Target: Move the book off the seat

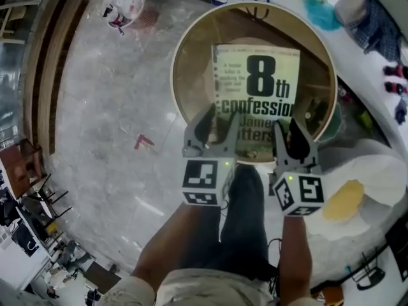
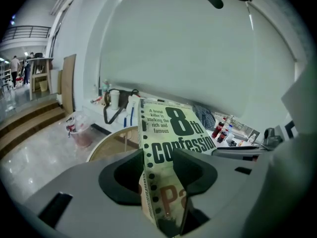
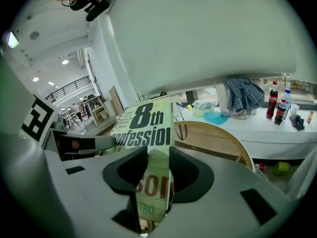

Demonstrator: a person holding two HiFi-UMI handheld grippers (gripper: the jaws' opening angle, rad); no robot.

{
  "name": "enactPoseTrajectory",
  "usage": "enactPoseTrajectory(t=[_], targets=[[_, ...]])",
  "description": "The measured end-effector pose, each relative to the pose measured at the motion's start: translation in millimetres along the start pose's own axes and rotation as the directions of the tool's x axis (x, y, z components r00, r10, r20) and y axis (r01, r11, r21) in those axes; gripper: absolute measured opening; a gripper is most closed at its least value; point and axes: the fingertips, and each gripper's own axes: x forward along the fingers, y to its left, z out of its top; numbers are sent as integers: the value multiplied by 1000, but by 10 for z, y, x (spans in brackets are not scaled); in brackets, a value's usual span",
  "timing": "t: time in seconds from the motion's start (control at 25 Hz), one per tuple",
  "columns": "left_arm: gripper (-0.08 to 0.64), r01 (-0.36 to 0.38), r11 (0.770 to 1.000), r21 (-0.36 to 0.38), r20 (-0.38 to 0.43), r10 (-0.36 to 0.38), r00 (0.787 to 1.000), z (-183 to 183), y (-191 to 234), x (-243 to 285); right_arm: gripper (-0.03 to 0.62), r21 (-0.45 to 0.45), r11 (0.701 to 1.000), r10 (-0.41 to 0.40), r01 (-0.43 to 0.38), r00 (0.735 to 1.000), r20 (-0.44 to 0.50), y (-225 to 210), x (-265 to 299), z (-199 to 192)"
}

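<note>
Book (image 1: 258,88): held over the seat (image 1: 191,75), seemingly lifted clear, long axis running away from you; your left gripper (image 1: 217,125) and right gripper (image 1: 290,132) each clamped on its near edge.

The grey marble floor (image 1: 108,107) carries a small red mark (image 1: 143,142) and, farther off, a clear plastic bag (image 1: 121,11) with something red inside. Wooden steps (image 1: 48,62) run along the left edge. On the long white worktop (image 3: 277,130) a plaid cloth (image 3: 242,95) lies heaped, with a teal thing (image 3: 215,117) to its left and two dark bottles (image 3: 272,100) to its right. A green thing (image 3: 281,167) lies on the floor below. A yellow lump (image 1: 343,199) rests on a white sheet (image 1: 382,164).
</note>
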Motion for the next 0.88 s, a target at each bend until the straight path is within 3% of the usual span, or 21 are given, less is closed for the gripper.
enactPoseTrajectory(t=[0.32,0.88], targets=[[193,11,999,-48,-84,-15,996,-759,215,597,144,-15,1000,-8,7,996,-84,-262,552,-705],[193,-13,997,-70,-161,2,987,-1268,348,1005,144,-16,1000,-19,17,984,-175,-458,943,-1192]])
